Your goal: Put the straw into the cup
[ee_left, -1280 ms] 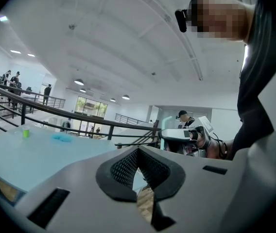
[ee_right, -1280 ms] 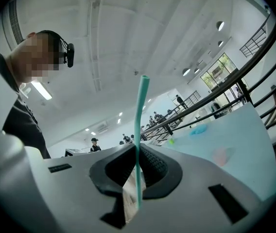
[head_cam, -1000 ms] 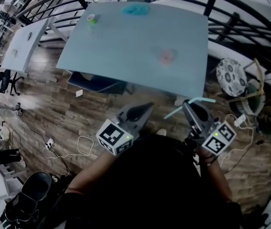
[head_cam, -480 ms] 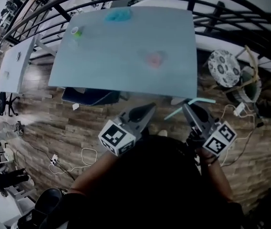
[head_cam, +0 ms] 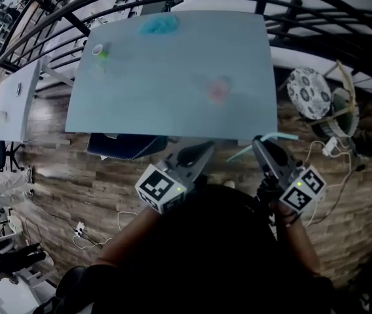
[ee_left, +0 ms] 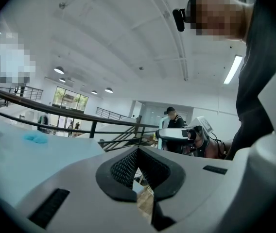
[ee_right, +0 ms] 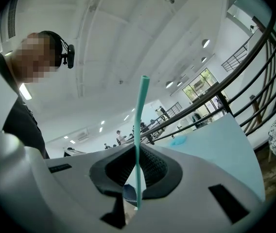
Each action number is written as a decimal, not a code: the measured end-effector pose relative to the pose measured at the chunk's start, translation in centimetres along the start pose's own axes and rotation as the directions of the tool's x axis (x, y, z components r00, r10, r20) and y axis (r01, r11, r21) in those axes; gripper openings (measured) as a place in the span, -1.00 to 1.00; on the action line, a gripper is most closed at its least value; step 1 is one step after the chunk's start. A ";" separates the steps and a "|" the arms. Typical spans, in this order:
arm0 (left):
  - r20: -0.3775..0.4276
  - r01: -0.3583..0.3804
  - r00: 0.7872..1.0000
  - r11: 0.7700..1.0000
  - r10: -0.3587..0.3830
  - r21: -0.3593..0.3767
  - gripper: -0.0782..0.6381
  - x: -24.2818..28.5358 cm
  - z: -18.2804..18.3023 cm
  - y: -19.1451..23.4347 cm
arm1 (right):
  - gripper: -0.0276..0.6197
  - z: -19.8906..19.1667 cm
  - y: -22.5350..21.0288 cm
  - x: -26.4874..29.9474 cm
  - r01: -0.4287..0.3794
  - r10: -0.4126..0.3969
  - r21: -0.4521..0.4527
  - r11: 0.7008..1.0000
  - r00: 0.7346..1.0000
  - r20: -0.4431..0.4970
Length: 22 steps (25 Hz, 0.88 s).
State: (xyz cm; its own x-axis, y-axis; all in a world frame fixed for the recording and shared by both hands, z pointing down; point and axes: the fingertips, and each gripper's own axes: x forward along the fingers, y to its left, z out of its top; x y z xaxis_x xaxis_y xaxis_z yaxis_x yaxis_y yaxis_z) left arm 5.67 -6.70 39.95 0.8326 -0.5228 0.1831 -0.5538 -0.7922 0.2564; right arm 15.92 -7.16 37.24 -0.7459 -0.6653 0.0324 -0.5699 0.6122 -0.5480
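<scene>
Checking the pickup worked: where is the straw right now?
The straw is clamped in the right gripper, at the lower right of the head view, just short of the table's near edge.

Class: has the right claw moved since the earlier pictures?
Yes: the right claw, gripping the thin teal straw, has come closer to the near edge of the pale blue rectangular table.

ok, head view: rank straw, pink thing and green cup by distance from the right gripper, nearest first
1. straw: clamped in the right gripper, sticking out on both sides.
2. pink thing: on the table, right of its middle.
3. green cup: at the table's far left corner.
</scene>
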 end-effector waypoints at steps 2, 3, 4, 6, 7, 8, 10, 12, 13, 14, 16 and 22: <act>-0.007 0.005 1.000 1.000 -0.005 -0.012 -0.75 -0.4 0.5 1.9 | -0.82 0.2 0.0 2.0 0.007 -0.007 -0.004 1.000 1.000 0.002; -0.010 0.006 1.000 1.000 -0.006 -0.016 -0.75 -0.6 0.8 2.9 | -0.82 0.4 -0.1 3.0 0.011 -0.011 -0.006 1.000 1.000 0.005; -0.006 0.009 1.000 1.000 -0.009 -0.010 -0.75 -0.8 1.2 3.9 | -0.82 0.5 -0.1 4.1 0.015 -0.015 -0.007 1.000 1.000 0.007; 0.006 0.018 1.000 0.999 -0.018 0.027 -0.75 -1.1 2.0 6.0 | -0.82 0.9 -0.1 6.2 0.024 -0.024 -0.010 1.000 1.000 0.013; 0.007 0.024 1.000 0.999 -0.024 0.043 -0.75 -1.3 2.4 6.8 | -0.82 1.0 0.0 7.1 0.029 -0.029 -0.012 1.000 0.999 0.016; 0.005 0.031 0.999 0.998 -0.031 0.050 -0.75 -1.4 2.7 7.4 | -0.82 1.1 0.1 7.9 0.033 -0.033 -0.015 0.999 0.999 0.021; -0.006 0.048 0.999 0.998 -0.048 0.035 -0.75 -1.9 3.1 8.4 | -0.82 1.3 0.7 9.3 0.043 -0.042 -0.021 0.999 0.999 0.032; -0.006 0.069 0.998 0.997 -0.069 0.033 -0.75 -2.6 3.5 9.2 | -0.82 1.4 1.3 10.4 0.056 -0.055 -0.025 0.998 0.998 0.039; 0.001 0.080 0.997 0.996 -0.080 0.045 -0.75 -2.9 3.8 9.6 | -0.82 1.4 1.7 10.8 0.063 -0.062 -0.027 0.998 0.997 0.042; 0.007 0.089 0.996 0.994 -0.090 0.055 -0.75 -3.1 4.1 10.0 | -0.82 1.5 1.9 11.2 0.071 -0.069 -0.028 0.997 0.997 0.045; 0.013 0.102 0.995 0.993 -0.104 0.064 -0.75 -3.7 4.6 10.6 | -0.82 1.5 2.3 11.8 0.085 -0.084 -0.030 0.996 0.995 0.051; 0.018 0.117 0.993 0.992 -0.118 0.056 -0.75 -5.6 4.3 12.7 | -0.82 0.5 3.3 13.6 0.116 -0.114 -0.025 0.993 0.991 0.068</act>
State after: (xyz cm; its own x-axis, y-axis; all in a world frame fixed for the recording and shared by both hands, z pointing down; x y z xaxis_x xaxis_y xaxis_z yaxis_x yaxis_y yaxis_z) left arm -6.03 -15.22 38.09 0.8922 -0.4311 0.1346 -0.4511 -0.8642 0.2228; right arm 4.08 -14.40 35.48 -0.6510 -0.7581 0.0381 -0.6611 0.5417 -0.5191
